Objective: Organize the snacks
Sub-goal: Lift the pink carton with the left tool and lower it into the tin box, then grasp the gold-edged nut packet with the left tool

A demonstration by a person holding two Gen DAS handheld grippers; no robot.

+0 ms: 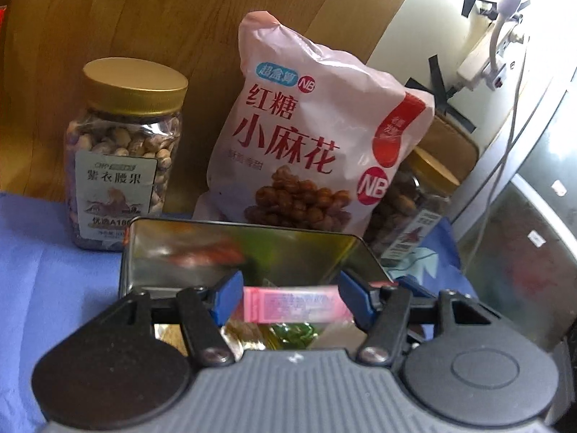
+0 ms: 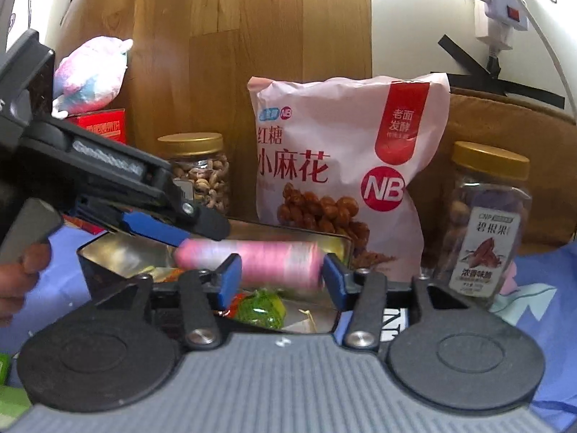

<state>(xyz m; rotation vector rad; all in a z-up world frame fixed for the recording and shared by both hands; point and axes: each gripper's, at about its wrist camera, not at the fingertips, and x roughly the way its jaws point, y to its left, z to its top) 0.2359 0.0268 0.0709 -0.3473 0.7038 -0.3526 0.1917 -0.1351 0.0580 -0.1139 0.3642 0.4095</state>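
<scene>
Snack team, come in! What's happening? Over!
Right hand-held gripper open; left hand-held gripper grip unclear. Blurred pink snack packet above open silver metal tin. Nothing blocking.

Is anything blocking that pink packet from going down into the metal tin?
Nothing visible. The pink packet hangs over the open tin, lid off. Only loose candies lie inside, and the left gripper reaches in beside it.

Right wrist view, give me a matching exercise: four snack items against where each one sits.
Items:
1. cashew jar
2. pecan jar
3. pink bag
4. metal tin

Places:
A. open, in front of the pink bag
B. right of the pink bag
C. upright in the middle, against the wooden board
D. left of the pink bag

Pairs: 1-D, 2-B, 3-C, 4-A
</scene>
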